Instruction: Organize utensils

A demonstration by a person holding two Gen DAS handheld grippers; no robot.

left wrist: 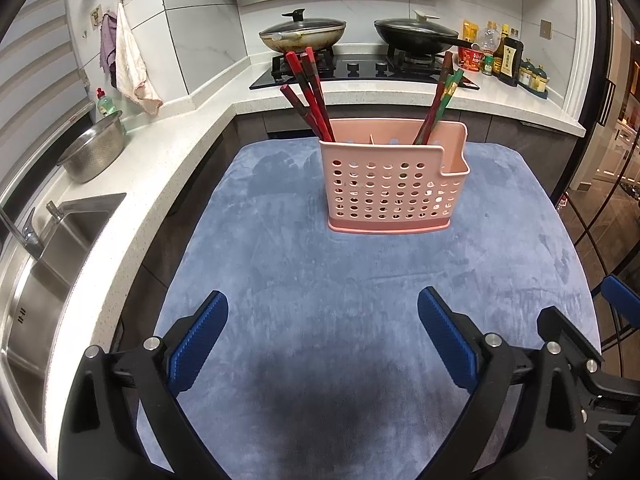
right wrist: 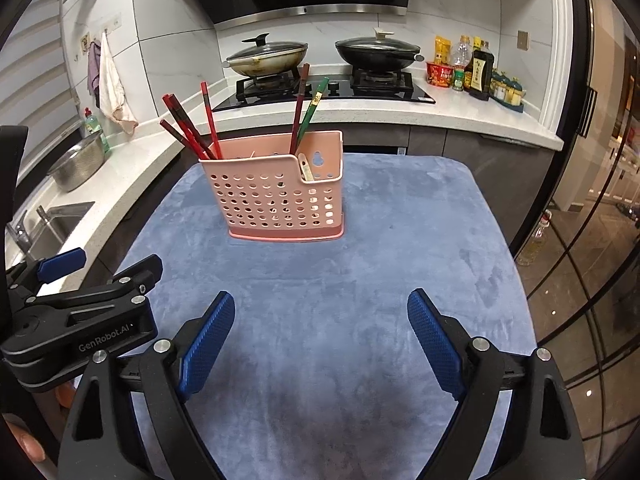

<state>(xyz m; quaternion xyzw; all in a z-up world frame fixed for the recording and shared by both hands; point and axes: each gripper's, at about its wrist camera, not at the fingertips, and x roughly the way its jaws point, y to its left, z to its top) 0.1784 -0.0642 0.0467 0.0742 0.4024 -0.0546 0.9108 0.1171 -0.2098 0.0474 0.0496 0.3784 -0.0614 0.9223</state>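
A pink perforated utensil holder (left wrist: pixel 394 184) stands upright on the blue cloth (left wrist: pixel 320 280), also in the right wrist view (right wrist: pixel 280 200). Several red chopsticks (left wrist: pixel 310 92) lean in its left part, also in the right wrist view (right wrist: pixel 188 128). A dark red and a green chopstick (left wrist: pixel 442 96) lean in its right part, also in the right wrist view (right wrist: pixel 306 108). A short beige utensil tip (right wrist: pixel 306 168) shows in the small side pocket. My left gripper (left wrist: pixel 322 332) is open and empty, well short of the holder. My right gripper (right wrist: pixel 320 332) is open and empty beside it.
A steel sink (left wrist: pixel 44 280) and colander (left wrist: pixel 96 152) are on the white counter to the left. A stove with two lidded pans (left wrist: pixel 304 34) is behind the table. Sauce bottles (left wrist: pixel 508 56) stand at the back right. Glass doors (right wrist: pixel 592 240) are on the right.
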